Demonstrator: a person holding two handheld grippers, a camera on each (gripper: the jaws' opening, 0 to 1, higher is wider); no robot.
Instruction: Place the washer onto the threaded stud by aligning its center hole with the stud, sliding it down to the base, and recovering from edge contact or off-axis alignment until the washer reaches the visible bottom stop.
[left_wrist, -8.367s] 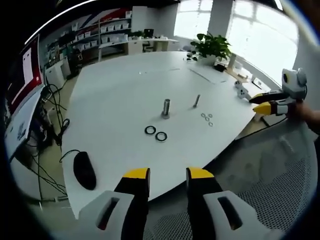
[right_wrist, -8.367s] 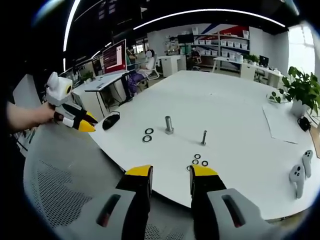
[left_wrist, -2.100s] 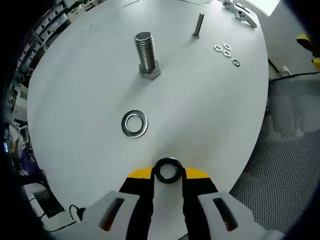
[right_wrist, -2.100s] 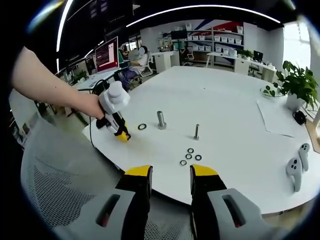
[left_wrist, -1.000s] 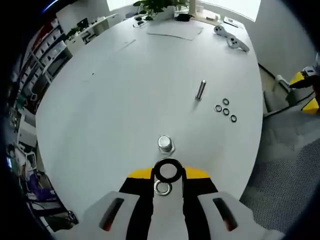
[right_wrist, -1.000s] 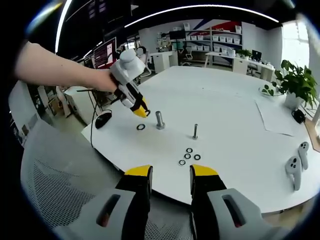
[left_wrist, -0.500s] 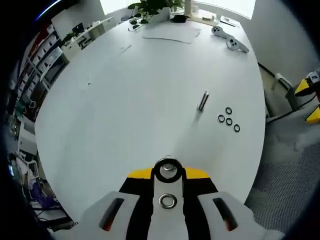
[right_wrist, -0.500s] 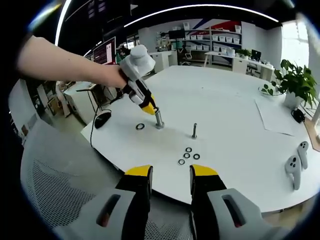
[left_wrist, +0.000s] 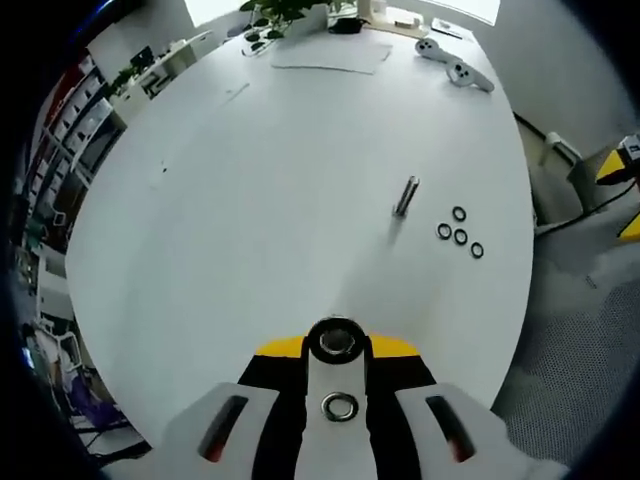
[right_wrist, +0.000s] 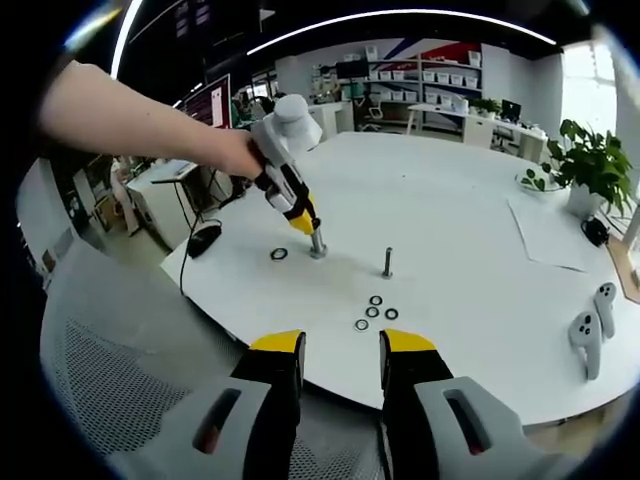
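My left gripper (left_wrist: 336, 347) is shut on a dark washer (left_wrist: 313, 341), held flat over the large threaded stud (left_wrist: 336, 343), whose top shows through the washer's hole. In the right gripper view a hand holds that left gripper (right_wrist: 305, 224) tilted down right at the top of the large stud (right_wrist: 318, 244) near the table's front left. A second large washer (left_wrist: 340, 406) (right_wrist: 278, 254) lies flat on the table beside the stud. My right gripper (right_wrist: 340, 348) stands open with nothing between its fingers, back over a mesh chair off the table edge.
A thin small stud (right_wrist: 386, 262) (left_wrist: 405, 196) stands right of the large one, with several small washers (right_wrist: 373, 311) (left_wrist: 460, 232) by it. A mouse (right_wrist: 203, 240), game controllers (right_wrist: 598, 340), a paper sheet (left_wrist: 330, 55) and a potted plant (right_wrist: 590, 170) lie farther out on the white table (right_wrist: 450, 220).
My left gripper picked up one large washer, lifted it and carried it over the large stud; the stud's top now lines up inside the hole. The right gripper has stayed put.
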